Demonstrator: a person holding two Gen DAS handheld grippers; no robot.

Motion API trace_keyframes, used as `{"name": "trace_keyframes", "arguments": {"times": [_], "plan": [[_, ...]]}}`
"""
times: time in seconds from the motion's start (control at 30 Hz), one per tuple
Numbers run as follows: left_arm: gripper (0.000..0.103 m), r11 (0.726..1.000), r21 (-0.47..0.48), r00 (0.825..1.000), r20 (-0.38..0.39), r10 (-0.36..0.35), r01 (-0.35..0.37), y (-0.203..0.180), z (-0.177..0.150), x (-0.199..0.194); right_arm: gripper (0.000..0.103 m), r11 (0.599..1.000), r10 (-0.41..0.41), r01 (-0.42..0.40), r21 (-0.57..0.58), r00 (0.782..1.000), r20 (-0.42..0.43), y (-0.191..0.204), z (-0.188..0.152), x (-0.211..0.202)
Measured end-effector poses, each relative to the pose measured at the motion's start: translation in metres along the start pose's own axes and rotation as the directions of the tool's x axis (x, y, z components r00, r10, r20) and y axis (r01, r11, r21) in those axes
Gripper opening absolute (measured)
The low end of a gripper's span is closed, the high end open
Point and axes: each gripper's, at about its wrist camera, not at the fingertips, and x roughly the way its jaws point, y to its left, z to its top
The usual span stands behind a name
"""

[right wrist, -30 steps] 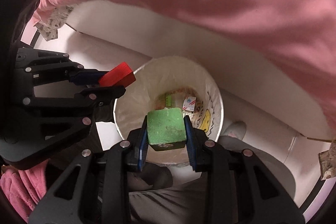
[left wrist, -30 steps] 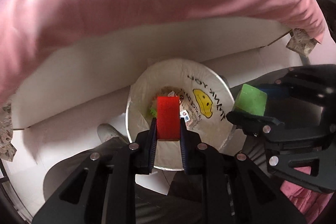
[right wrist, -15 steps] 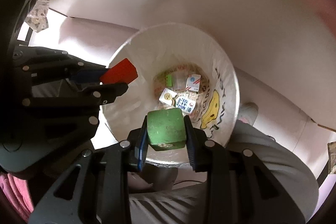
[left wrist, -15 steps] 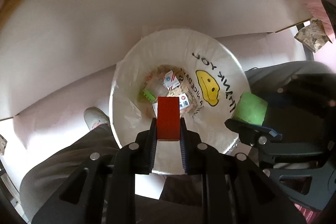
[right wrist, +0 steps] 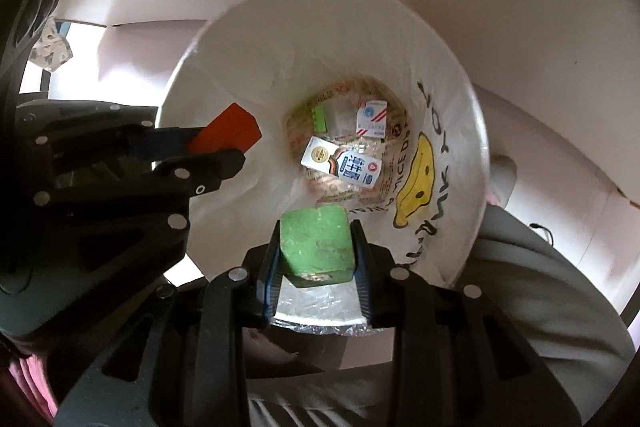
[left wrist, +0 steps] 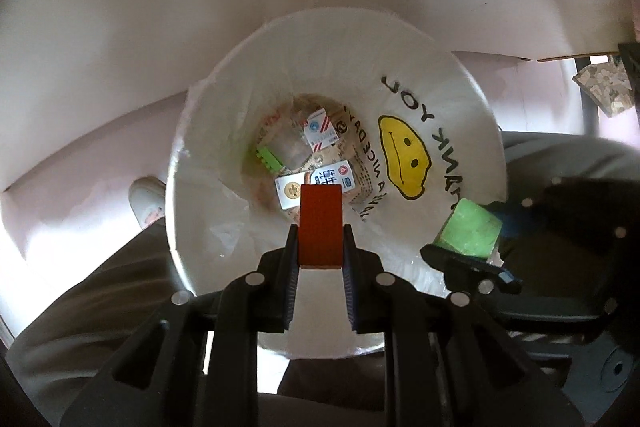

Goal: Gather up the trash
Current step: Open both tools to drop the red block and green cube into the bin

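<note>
Blocks poised over the white bag-lined trash bin [left wrist: 472, 131], one pinched in each gripper.

My left gripper [left wrist: 320, 247] clamps the flat red rectangular block [left wrist: 321, 227] by its sides; my right gripper [right wrist: 316, 251] squeezes the scuffed green cube [right wrist: 316, 243]. Both look light, rigid, easy to drop. Only the right view shows the red block's thin profile [right wrist: 228, 133]; cartons [left wrist: 320, 125] lie inside the bin.

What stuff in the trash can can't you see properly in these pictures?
- Bottom of the trash bin: in the left wrist view the red block covers part of the milk carton; the wrappers underneath are too small to name.
- Right wrist view: the green block hides the bin's near wall.
- Printing on the bag: curved and partly cut off, so not fully readable.
- Shoe: mostly hidden behind the bin rim.
</note>
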Motion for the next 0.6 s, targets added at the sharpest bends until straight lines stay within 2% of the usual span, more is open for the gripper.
{"name": "trace_keyframes", "arguments": {"times": [0.4, 0.47, 0.53, 0.6], "plan": [[0.023, 0.997, -0.067, 0.997, -0.07, -0.046, 0.041, 0.012, 0.01, 0.029, 0.034, 0.998, 0.005, -0.002, 0.06, 0.998, -0.058, -0.014, 0.008, 0.029], [0.032, 0.996, -0.076, 0.996, -0.073, -0.048, 0.043, 0.014, 0.01, 0.031, 0.041, 0.997, 0.016, -0.011, 0.074, 0.997, -0.077, -0.017, 0.008, 0.031], [0.034, 0.996, -0.08, 0.996, -0.073, -0.05, 0.044, 0.015, 0.011, 0.032, 0.049, 0.996, 0.024, -0.017, 0.085, 0.996, -0.085, -0.019, 0.008, 0.031], [0.034, 0.996, -0.079, 0.996, -0.075, -0.051, 0.045, 0.015, 0.01, 0.033, 0.05, 0.996, 0.02, -0.013, 0.084, 0.997, -0.079, -0.018, 0.008, 0.03]]}}
